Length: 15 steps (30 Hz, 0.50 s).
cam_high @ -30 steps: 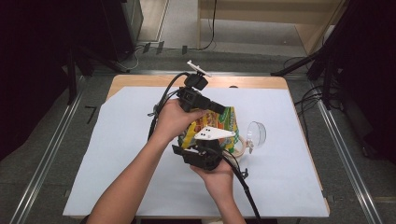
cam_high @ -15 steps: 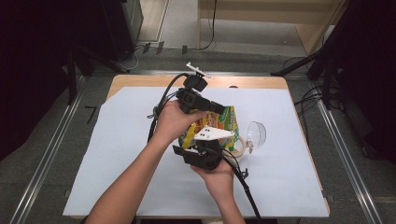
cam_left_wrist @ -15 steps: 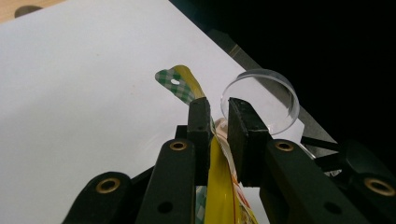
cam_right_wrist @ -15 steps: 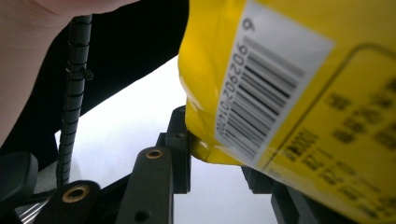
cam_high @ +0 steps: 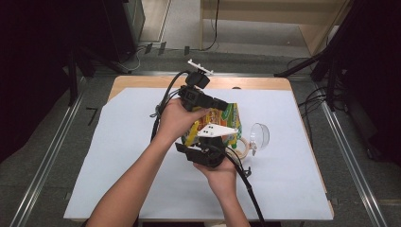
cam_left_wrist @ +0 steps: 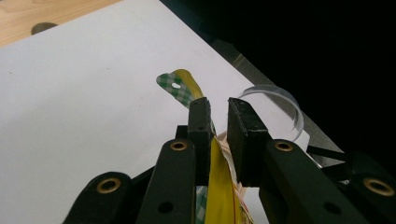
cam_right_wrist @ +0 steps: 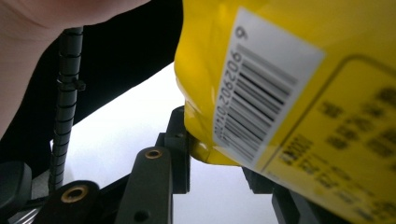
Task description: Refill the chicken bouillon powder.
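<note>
Nothing shifting since second ago: both hands staying put. Left gripper [cam_high: 218, 105] pinching top edge of yellow snack bag [cam_high: 227, 120], right gripper [cam_right_wrist: 219, 161] clamping bag's bottom corner, bag hanging above white table cover [cam_high: 118, 142]; likely mid-opening.

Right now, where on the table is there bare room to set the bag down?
The white sheet is bare left of the forearm, and along the far edge. It is crowded at centre-right: the yellow bag, both grippers, and the clear bowl.

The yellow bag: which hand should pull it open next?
Probably the left. The left gripper pinches the yellow bag at its top edge, ready to pull, while the right gripper steadies its bottom corner.
</note>
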Each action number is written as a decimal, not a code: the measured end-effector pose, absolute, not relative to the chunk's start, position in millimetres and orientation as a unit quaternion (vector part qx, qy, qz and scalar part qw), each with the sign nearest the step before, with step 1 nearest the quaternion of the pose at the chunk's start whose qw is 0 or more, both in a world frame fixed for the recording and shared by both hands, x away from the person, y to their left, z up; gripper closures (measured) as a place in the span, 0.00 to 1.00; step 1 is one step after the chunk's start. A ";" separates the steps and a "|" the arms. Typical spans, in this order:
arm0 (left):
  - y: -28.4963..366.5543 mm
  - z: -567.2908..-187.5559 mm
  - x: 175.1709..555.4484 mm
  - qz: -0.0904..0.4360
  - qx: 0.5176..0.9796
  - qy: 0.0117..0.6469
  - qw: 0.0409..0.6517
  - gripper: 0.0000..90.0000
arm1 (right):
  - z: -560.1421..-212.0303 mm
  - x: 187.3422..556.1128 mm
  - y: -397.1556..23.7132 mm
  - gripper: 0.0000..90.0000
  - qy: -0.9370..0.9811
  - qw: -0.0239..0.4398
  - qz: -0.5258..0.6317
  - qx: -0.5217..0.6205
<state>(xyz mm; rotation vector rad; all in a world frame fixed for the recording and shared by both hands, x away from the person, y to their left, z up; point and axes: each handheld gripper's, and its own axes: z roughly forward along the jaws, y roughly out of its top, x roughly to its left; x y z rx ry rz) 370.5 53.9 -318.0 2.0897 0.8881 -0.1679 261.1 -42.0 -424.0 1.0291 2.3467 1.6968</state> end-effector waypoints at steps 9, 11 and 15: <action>52.7 -316.4 375.8 -0.062 0.837 0.356 0.412 0.89 | -422.2 268.2 -40.5 0.76 0.761 0.028 0.554 0.336; 52.4 -315.7 375.6 -0.060 0.835 0.356 0.415 0.89 | -421.8 269.0 -40.7 0.76 0.761 0.029 0.554 0.336; 51.4 -313.1 375.9 -0.057 0.836 0.355 0.415 0.89 | -419.7 269.4 -41.3 0.76 0.761 0.031 0.555 0.335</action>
